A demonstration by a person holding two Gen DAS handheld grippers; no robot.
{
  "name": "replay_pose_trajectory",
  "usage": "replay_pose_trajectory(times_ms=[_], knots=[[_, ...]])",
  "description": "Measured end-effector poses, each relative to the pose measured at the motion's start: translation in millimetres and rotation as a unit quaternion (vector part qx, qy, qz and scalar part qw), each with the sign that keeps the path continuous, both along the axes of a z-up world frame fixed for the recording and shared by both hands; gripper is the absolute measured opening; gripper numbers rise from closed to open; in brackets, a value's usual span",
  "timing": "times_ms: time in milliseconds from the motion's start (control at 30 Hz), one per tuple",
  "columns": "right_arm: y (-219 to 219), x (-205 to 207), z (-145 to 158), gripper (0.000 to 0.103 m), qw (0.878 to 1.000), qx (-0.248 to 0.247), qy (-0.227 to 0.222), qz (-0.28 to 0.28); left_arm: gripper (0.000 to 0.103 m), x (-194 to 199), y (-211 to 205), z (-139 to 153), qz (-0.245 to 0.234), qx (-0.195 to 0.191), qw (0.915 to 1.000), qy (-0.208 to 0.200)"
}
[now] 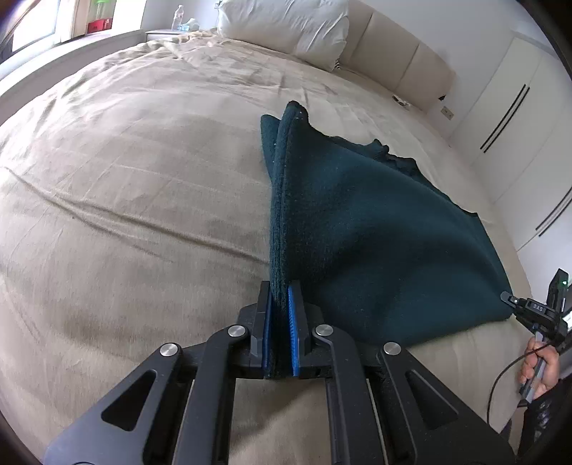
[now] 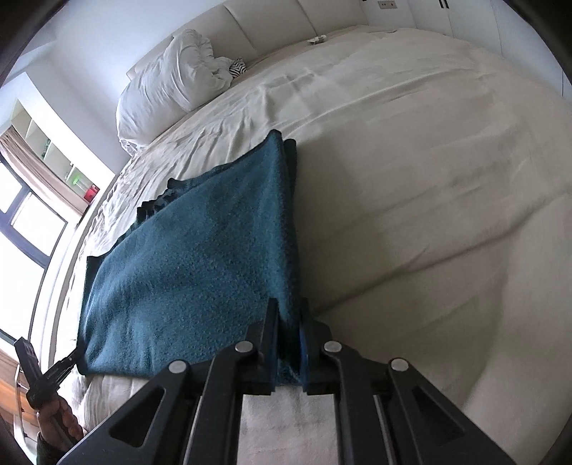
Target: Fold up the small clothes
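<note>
A dark teal fleece garment lies on the beige bed, its near edge lifted and stretched between both grippers. My left gripper is shut on the garment's near left corner, the cloth pinched between the blue pads. My right gripper is shut on the near right corner of the same garment. The right gripper also shows at the right edge of the left wrist view, and the left gripper shows at the lower left of the right wrist view. The far edge rests on the bed.
The bed sheet spreads wide to the left of the garment. White pillows and a padded headboard stand at the far end. White wardrobe doors are to the right. A nightstand with a bottle stands far left.
</note>
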State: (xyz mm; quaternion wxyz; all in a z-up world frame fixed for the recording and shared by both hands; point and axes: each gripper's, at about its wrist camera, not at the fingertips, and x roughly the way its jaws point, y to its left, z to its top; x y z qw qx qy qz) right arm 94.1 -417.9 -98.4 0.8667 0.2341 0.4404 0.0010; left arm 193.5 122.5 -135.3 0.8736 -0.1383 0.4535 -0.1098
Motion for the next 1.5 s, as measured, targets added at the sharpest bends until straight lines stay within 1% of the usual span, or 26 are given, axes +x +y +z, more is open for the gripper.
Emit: replay_pose_trajectory(times_ms=[167, 267, 367, 400, 433, 467, 533, 567, 600, 667, 700, 733, 767, 833, 867, 933, 967, 1000, 1033, 1067, 1100, 1133, 1167, 1300, 1400, 1500], knots=[[-1, 0, 3, 0.010, 1.000, 0.000, -0.002, -0.002, 0.007, -2, 2, 0, -0.002, -0.002, 1.0000, 0.004], [-1, 8, -10, 0.010, 1.000, 0.000, 0.021, 0.002, 0.009, 8, 7, -18, 0.000, -0.010, 0.9996, 0.028], [-2, 9, -11, 0.012, 1.000, 0.002, 0.025, 0.006, 0.012, 7, 8, -16, -0.001, -0.014, 0.9996, 0.024], [-2, 7, -8, 0.017, 1.000, 0.004, 0.023, 0.008, 0.012, 5, 9, -13, -0.004, -0.017, 0.9996, 0.021], [-4, 6, -5, 0.029, 1.000, 0.006, 0.022, 0.005, 0.012, 2, 12, -9, -0.001, -0.021, 0.9995, 0.023], [-7, 3, -3, 0.034, 1.000, 0.008, 0.023, -0.003, 0.012, 0, 14, -7, 0.003, -0.021, 0.9995, 0.022], [-16, -9, 6, 0.037, 1.000, 0.013, 0.016, -0.023, 0.012, -7, 19, 9, 0.021, 0.000, 0.9998, 0.007], [-18, -16, 13, 0.037, 0.999, 0.013, 0.006, -0.034, 0.012, -10, 20, 20, 0.035, 0.020, 0.9992, -0.006], [-19, -19, 16, 0.037, 0.999, 0.017, -0.001, -0.037, 0.012, -14, 19, 35, 0.040, 0.024, 0.9985, -0.028], [-12, -23, 24, 0.037, 0.998, 0.049, -0.021, -0.030, 0.012, -14, 7, 51, 0.026, 0.023, 0.9981, -0.051], [1, -20, 26, 0.037, 0.996, 0.088, -0.032, -0.006, 0.012, -11, -9, 58, 0.004, 0.023, 0.9980, -0.058], [15, -15, 25, 0.037, 0.993, 0.112, -0.034, 0.015, 0.012, -8, -21, 61, -0.014, 0.018, 0.9979, -0.060], [30, -10, 24, 0.037, 0.989, 0.135, -0.036, 0.037, 0.012, -2, -43, 60, -0.040, 0.001, 0.9975, -0.059], [70, 7, 15, 0.037, 0.974, 0.205, -0.032, 0.087, 0.012, 7, -69, 54, -0.068, -0.013, 0.9961, -0.055], [86, 15, 8, 0.037, 0.968, 0.229, -0.024, 0.104, 0.012, 11, -84, 48, -0.082, -0.021, 0.9951, -0.051], [117, 31, -12, 0.037, 0.955, 0.271, -0.005, 0.123, 0.012, 24, -108, 28, -0.100, -0.040, 0.9941, -0.018], [127, 37, -22, 0.037, 0.949, 0.286, 0.003, 0.129, 0.012, 32, -119, 13, -0.109, -0.044, 0.9931, 0.010], [135, 43, -36, 0.037, 0.944, 0.303, 0.024, 0.127, 0.012, 37, -124, 5, -0.111, -0.043, 0.9927, 0.022], [139, 47, -50, 0.033, 0.939, 0.318, 0.046, 0.120, 0.012, 41, -127, -4, -0.111, -0.039, 0.9925, 0.033], [139, 47, -60, 0.026, 0.937, 0.328, 0.050, 0.112, 0.012, 42, -127, -14, -0.111, -0.039, 0.9922, 0.041], [134, 46, -64, 0.013, 0.938, 0.327, 0.045, 0.101, 0.012, 39, -122, -19, -0.110, -0.056, 0.9917, 0.034], [128, 45, -67, 0.004, 0.938, 0.331, 0.046, 0.091, 0.012, 36, -119, -20, -0.109, -0.064, 0.9914, 0.032], [118, 44, -71, 0.002, 0.936, 0.341, 0.045, 0.078, 0.012, 34, -114, -21, -0.108, -0.066, 0.9914, 0.033], [63, 30, -74, 0.000, 0.937, 0.348, 0.010, 0.026, 0.012, 28, -103, -19, -0.100, -0.062, 0.9927, 0.029], [24, 19, -66, 0.000, 0.946, 0.323, -0.025, -0.003, 0.012, 20, -86, -17, -0.083, -0.068, 0.9940, 0.022], [-10, 8, -63, 0.000, 0.945, 0.321, -0.043, -0.037, 0.012, 9, -64, -16, -0.068, -0.068, 0.9951, 0.021]])
